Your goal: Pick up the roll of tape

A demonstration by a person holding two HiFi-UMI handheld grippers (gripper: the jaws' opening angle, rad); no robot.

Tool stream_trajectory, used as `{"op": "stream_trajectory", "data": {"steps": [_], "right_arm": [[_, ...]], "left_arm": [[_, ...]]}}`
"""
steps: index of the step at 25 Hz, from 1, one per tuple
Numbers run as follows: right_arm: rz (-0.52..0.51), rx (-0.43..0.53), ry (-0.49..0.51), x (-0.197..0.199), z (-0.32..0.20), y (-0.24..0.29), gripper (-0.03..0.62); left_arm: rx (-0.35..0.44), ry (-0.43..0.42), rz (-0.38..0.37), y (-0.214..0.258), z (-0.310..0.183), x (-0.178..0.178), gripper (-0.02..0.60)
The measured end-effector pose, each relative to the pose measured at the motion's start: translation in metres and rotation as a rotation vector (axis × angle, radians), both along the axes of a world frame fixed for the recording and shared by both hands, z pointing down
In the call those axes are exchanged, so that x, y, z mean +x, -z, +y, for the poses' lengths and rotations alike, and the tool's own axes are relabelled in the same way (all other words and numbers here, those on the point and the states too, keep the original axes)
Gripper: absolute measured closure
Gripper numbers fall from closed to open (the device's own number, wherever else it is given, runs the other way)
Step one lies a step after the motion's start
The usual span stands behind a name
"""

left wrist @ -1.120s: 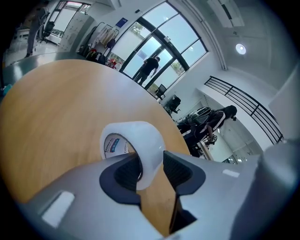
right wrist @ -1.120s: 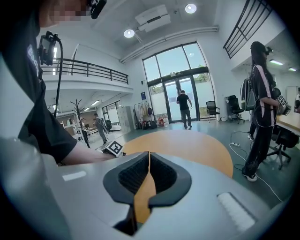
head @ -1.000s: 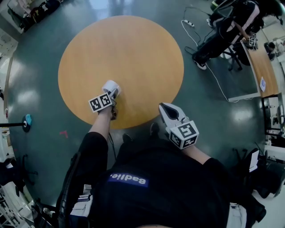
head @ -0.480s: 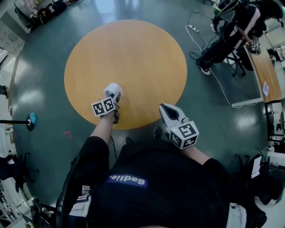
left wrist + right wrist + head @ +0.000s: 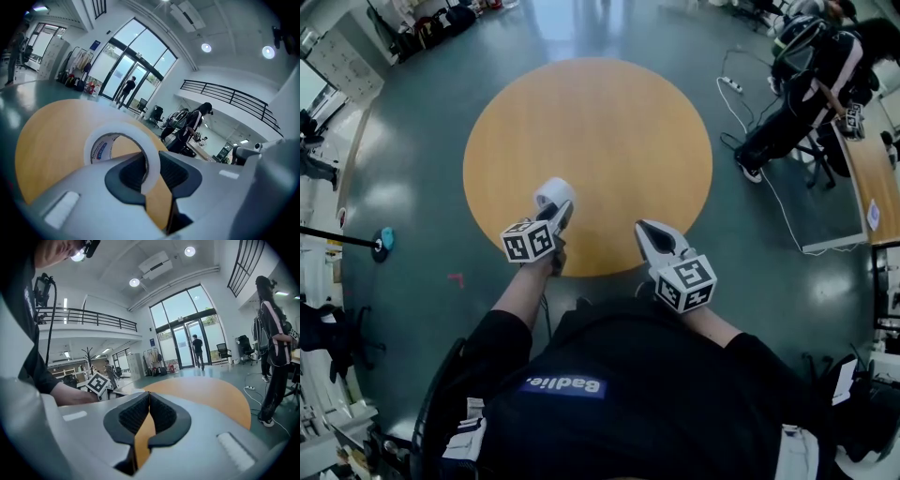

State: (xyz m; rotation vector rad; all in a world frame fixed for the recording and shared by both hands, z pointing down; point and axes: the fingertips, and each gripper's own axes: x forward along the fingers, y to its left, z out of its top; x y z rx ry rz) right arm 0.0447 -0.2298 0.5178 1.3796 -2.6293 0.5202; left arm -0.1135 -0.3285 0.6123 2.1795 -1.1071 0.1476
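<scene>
The left gripper (image 5: 147, 171) has its jaws clamped on the tape (image 5: 123, 129). In the left gripper view the two dark pads pinch the lower right part of the white ring's wall, one pad inside the hole and one outside. The rest of the ring stands up and to the left of the jaws, with its printed core showing. The table (image 5: 42, 140) shows through the hole and under the ring, and no part of the tape can be seen resting on the wood, so it looks to be held clear of the top rather than standing on it. From the head view the tape sits at the tip of the left gripper, over the near edge of the round table, a little left of that edge's middle. The right gripper (image 5: 149, 413) has its jaws together with nothing between the pads, only the table beyond them. It hangs just beside the near edge, to the right of the left gripper and apart from the tape. The table carries nothing else, and the floor (image 5: 412, 150) lies all round it. As a judgement, the pick is as good as done: the grip is made and the tape seems to be off the wood. What may be left is only to carry it higher and keep the pinch firm, since so narrow a hold on the ring's wall could let the ring swing or slip.
</scene>
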Motion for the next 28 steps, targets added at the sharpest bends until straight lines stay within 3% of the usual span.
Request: {"op": "stream_trajectory", "data": {"steps": [13, 19, 28], "right_arm": [[-0.035, 0.019, 0.065, -0.027, -0.005, 0.008, 0.588], [-0.044, 0.033, 0.072, -0.031, -0.006, 0.011, 0.588], [-0.039, 0.088, 0.041, -0.031, -0.012, 0.025, 0.591]], "left_arm": [[0.188, 0.002, 0.028, 0.098, 0.05, 0.011, 0.476], [0.301, -0.01, -0.016, 0.133, 0.074, 0.024, 0.476], [0.403, -0.043, -0.084, 0.159, 0.099, 0.051, 0.475]]}}
